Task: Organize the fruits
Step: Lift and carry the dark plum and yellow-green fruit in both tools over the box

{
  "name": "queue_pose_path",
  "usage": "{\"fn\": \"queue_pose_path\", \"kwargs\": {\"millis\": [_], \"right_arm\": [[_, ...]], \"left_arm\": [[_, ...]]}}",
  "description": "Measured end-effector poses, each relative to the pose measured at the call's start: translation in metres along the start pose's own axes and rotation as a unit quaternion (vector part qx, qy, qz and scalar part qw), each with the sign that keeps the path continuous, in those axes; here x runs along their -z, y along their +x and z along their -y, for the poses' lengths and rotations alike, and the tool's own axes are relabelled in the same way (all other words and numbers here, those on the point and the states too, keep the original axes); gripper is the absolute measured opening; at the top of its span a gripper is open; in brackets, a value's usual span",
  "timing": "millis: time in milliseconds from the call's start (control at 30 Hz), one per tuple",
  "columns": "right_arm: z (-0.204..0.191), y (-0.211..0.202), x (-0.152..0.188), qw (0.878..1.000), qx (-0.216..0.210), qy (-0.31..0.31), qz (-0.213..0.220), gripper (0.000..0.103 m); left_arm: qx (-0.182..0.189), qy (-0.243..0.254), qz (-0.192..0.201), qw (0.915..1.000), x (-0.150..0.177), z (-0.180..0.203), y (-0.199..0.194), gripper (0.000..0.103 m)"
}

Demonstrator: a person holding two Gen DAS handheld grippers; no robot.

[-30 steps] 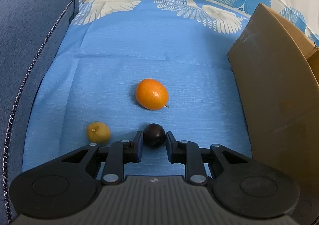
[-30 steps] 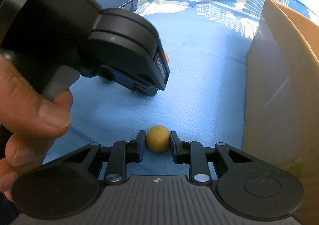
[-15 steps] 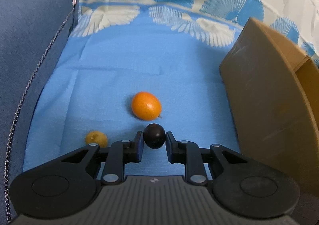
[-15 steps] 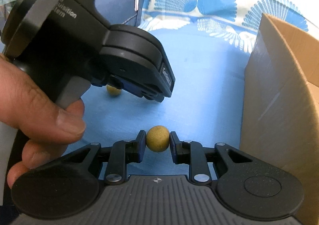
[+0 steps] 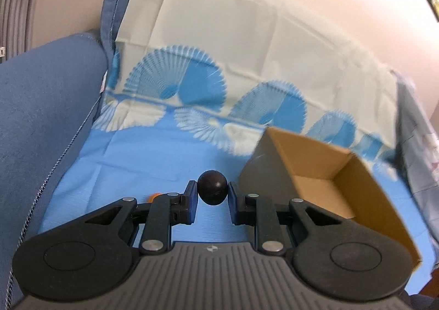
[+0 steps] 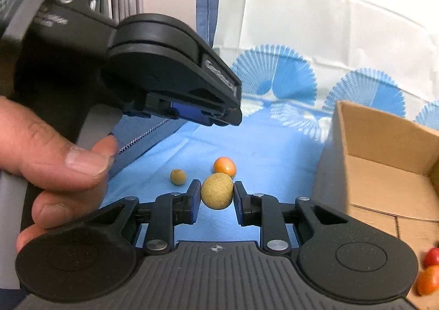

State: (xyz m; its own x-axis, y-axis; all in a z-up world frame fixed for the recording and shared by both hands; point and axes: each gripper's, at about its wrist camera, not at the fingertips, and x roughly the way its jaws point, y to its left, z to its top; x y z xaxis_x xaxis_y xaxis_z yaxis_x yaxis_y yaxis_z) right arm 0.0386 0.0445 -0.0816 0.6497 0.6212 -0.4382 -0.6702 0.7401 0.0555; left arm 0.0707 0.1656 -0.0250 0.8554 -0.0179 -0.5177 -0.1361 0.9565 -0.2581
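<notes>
My left gripper (image 5: pixel 212 194) is shut on a small dark round fruit (image 5: pixel 212 187), held up above the blue cloth (image 5: pixel 153 161). My right gripper (image 6: pixel 216 196) is shut on a tan round fruit (image 6: pixel 216 190), also lifted. An orange fruit (image 6: pixel 225 166) and a small yellow-green fruit (image 6: pixel 178 176) lie on the cloth beyond it. The open cardboard box (image 5: pixel 323 181) stands to the right of both grippers; in the right wrist view the box (image 6: pixel 384 172) holds a red fruit (image 6: pixel 432 256) and an orange one (image 6: pixel 428 279) at its near corner.
A blue sofa arm (image 5: pixel 46 128) with a zip runs along the left. The fan-patterned cloth climbs the backrest (image 5: pixel 233 49) behind. In the right wrist view the left gripper's body (image 6: pixel 153 68) and a hand (image 6: pixel 63 167) fill the left side.
Both grippers have risen off the cloth with their fruits and tilted upward, so the box's inside and the backrest now show. The orange and yellow-green fruits stayed on the cloth.
</notes>
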Motion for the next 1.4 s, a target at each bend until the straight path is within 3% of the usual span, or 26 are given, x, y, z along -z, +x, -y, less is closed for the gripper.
{"fn": "queue_pose_path", "kwargs": {"millis": [367, 500, 600, 767, 900, 1067, 1167, 1267, 1400], "right_arm": [[0.025, -0.08, 0.005, 0.998, 0.033, 0.021, 0.048, 0.026], [0.054, -0.101, 0.003, 0.997, 0.057, 0.034, 0.049, 0.026], [0.087, -0.122, -0.005, 0.993, 0.064, 0.078, 0.063, 0.026], [0.149, -0.149, -0.017, 0.986, 0.107, 0.087, 0.091, 0.026], [0.19, -0.155, -0.009, 0.979, 0.154, 0.087, 0.102, 0.026], [0.23, -0.165, 0.008, 0.956, 0.186, 0.187, 0.133, 0.026], [0.239, -0.169, 0.016, 0.945, 0.197, 0.216, 0.147, 0.026], [0.246, -0.165, 0.017, 0.942, 0.2, 0.227, 0.149, 0.026], [0.242, -0.157, 0.013, 0.948, 0.202, 0.204, 0.14, 0.026]], "left_arm": [[0.046, -0.003, 0.021, 0.9987, 0.013, 0.02, -0.034, 0.026], [0.058, 0.02, 0.019, 0.9979, 0.02, 0.033, -0.035, 0.026], [0.065, 0.047, 0.018, 0.9966, 0.025, 0.045, -0.032, 0.026], [0.073, 0.071, 0.012, 0.9947, 0.033, 0.058, -0.027, 0.026], [0.079, 0.091, 0.007, 0.9927, 0.038, 0.065, -0.021, 0.026], [0.081, 0.113, 0.003, 0.9903, 0.042, 0.073, -0.014, 0.026], [0.08, 0.117, 0.001, 0.9899, 0.043, 0.076, -0.007, 0.026], [0.082, 0.115, 0.002, 0.99, 0.042, 0.076, -0.004, 0.026], [0.093, 0.117, 0.008, 0.9887, 0.042, 0.079, -0.003, 0.026]]}}
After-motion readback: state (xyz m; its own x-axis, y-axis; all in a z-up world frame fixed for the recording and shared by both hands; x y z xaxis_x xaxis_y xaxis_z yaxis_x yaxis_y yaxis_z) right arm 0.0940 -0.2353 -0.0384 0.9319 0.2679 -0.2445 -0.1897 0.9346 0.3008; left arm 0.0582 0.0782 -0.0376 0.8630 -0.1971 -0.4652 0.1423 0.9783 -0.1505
